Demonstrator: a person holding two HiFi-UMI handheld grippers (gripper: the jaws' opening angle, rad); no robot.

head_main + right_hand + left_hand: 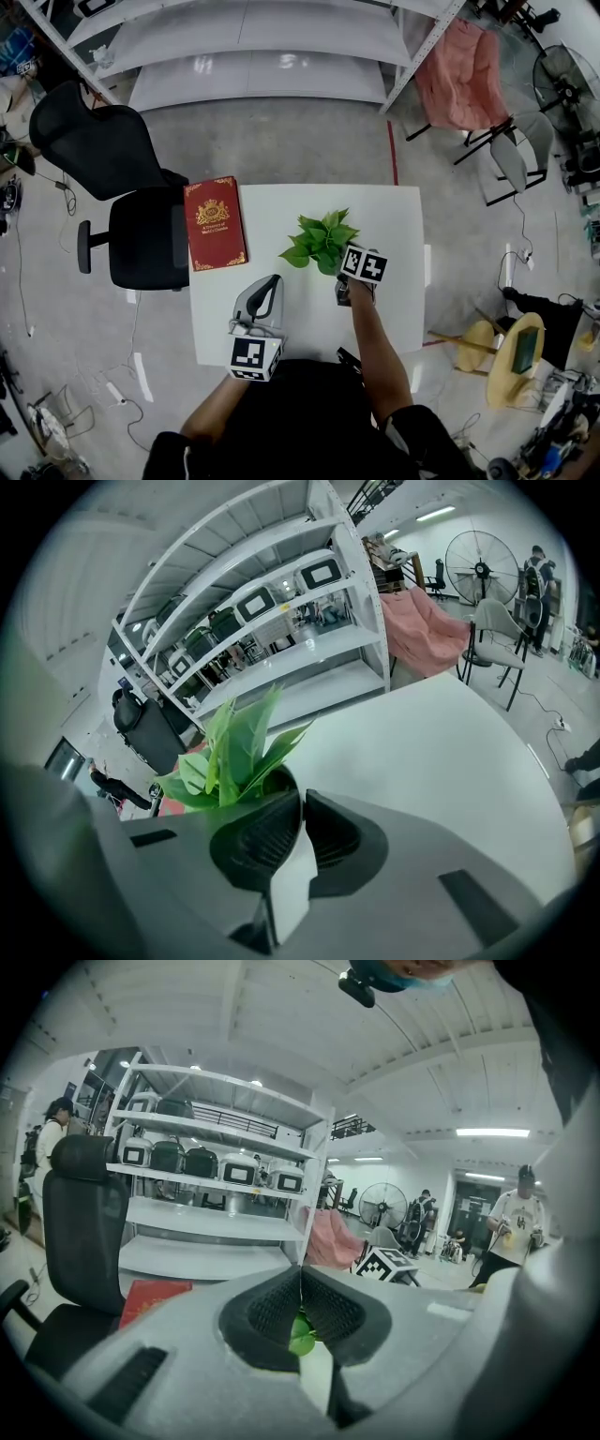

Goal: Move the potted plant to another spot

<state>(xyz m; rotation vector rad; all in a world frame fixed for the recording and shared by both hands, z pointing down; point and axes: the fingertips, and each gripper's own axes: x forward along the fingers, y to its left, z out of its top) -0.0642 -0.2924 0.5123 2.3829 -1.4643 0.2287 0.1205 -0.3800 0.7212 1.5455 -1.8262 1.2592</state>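
Note:
The potted plant (319, 242) has broad green leaves and stands near the middle of the white table (394, 225). My right gripper (341, 283) is at its right side. In the right gripper view the leaves (230, 752) rise just past the jaws, and my right gripper (302, 797) is shut on the pot's rim, with the white pot wall showing between the jaws. My left gripper (271, 285) rests at the table's front left, apart from the plant. Its jaws (301, 1274) are shut and hold nothing; a green leaf (300, 1335) shows beyond them.
A red book (215, 223) lies at the table's left edge. A black office chair (131, 216) stands left of the table. White shelving (253, 56) runs along the far side, and a pink folding chair (464, 70) stands at the far right. A round wooden stool (511, 361) sits at the right.

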